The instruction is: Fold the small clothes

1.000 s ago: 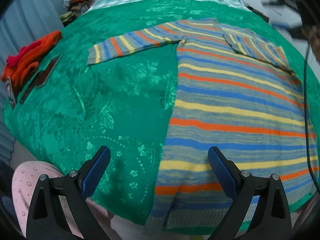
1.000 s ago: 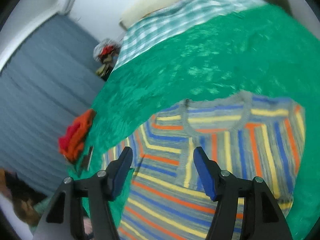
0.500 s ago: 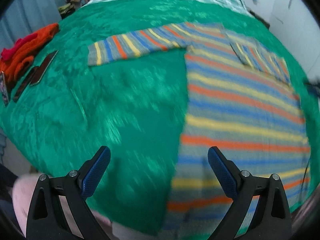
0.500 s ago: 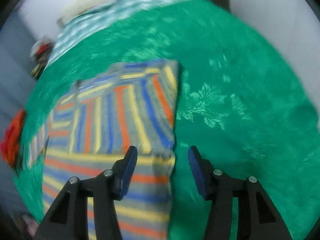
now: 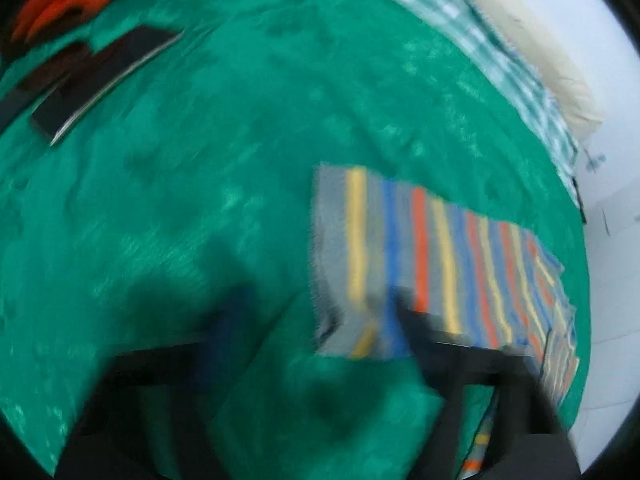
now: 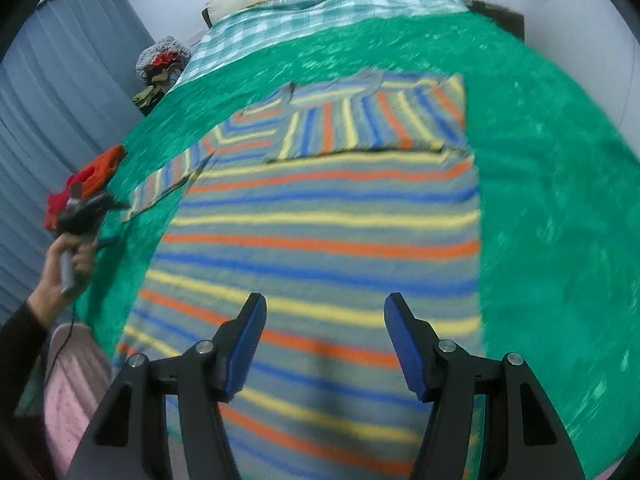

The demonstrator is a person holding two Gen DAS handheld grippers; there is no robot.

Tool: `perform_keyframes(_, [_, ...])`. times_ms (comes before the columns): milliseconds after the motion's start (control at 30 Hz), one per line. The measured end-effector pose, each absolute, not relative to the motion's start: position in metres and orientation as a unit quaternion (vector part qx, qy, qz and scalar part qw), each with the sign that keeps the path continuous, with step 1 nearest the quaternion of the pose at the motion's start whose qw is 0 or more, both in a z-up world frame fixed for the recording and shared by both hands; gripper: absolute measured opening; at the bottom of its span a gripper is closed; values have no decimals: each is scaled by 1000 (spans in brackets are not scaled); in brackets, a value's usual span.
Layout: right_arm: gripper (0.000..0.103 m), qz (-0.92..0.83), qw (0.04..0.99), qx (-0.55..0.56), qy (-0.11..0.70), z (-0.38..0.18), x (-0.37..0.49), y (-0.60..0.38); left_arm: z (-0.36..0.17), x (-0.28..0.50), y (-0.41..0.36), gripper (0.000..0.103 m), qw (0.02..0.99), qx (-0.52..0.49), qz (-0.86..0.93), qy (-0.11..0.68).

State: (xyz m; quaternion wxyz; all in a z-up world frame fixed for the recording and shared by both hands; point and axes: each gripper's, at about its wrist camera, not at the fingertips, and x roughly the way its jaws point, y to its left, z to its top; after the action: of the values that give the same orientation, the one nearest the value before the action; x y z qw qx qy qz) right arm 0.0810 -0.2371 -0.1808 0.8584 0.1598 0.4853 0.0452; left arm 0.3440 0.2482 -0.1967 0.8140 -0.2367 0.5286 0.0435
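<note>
A striped knit sweater (image 6: 320, 220) lies flat on the green bedspread (image 6: 560, 200), with one sleeve folded across its chest. My right gripper (image 6: 324, 340) hangs open above the sweater's lower body, nothing between its blue pads. The other sleeve (image 5: 420, 260) stretches out to the left. In the blurred left wrist view my left gripper (image 5: 320, 320) is at that sleeve's cuff (image 5: 332, 248), its jaws closing with the cuff's edge between them and still apart. The right wrist view shows a hand holding the left gripper (image 6: 86, 208) beside the cuff.
Red and orange clothes (image 6: 92, 172) and dark flat items (image 5: 100, 80) lie near the bed's left edge. A checked sheet (image 6: 320, 12) and a pillow are at the head. A hat pile (image 6: 160, 60) sits by the grey curtain (image 6: 60, 100). Pink fabric (image 6: 72, 380) is at the near edge.
My left gripper has swung left from the sweater's hem to the outstretched sleeve's cuff and its jaws have narrowed. My right gripper moved from the sweater's right edge to over its lower body.
</note>
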Motion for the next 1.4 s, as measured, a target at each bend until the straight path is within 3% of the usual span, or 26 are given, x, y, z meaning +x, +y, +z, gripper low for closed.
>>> perform_keyframes(33, [61, 46, 858, 158, 487, -182, 79, -236, -197, 351, 241, 5, 808, -234, 27, 541])
perform_keyframes(67, [61, 45, 858, 154, 489, -182, 76, -233, -193, 352, 237, 0, 812, -223, 33, 538])
perform_keyframes(233, [61, 33, 868, 141, 475, -169, 61, -240, -128, 361, 194, 0, 870, -116, 32, 479])
perform_keyframes(467, [61, 16, 872, 161, 462, -167, 55, -262, -38, 356, 38, 0, 910, -9, -109, 399])
perform_keyframes(667, [61, -1, 876, 176, 450, -169, 45, -277, -57, 331, -98, 4, 892, 70, -216, 391])
perform_keyframes(733, [61, -10, 876, 186, 446, -173, 41, -284, -84, 326, -131, 20, 875, 84, -234, 415])
perform_keyframes(800, [61, -19, 873, 189, 449, -179, 40, -290, -117, 318, -162, 73, 854, 118, -237, 448])
perform_keyframes(833, [61, -24, 872, 190, 450, -181, 40, -294, -128, 311, -171, 77, 849, 140, -229, 455])
perform_keyframes(933, [61, -40, 871, 197, 448, -183, 38, -304, -135, 292, -169, 79, 848, 163, -223, 453])
perform_keyframes(1000, [61, -49, 872, 195, 446, -182, 37, -308, -134, 282, -154, 91, 853, 155, -218, 448])
perform_keyframes(1067, [62, -50, 872, 184, 451, -183, 39, -309, -137, 270, -118, 94, 862, 138, -200, 446])
perform_keyframes(1300, [62, -1, 864, 107, 491, -189, 55, -274, -194, 191, -26, 93, 826, 174, -123, 522])
perform_keyframes(1400, [62, 2, 848, 80, 523, -198, 51, -259, -195, 161, -8, 93, 826, 173, -104, 527])
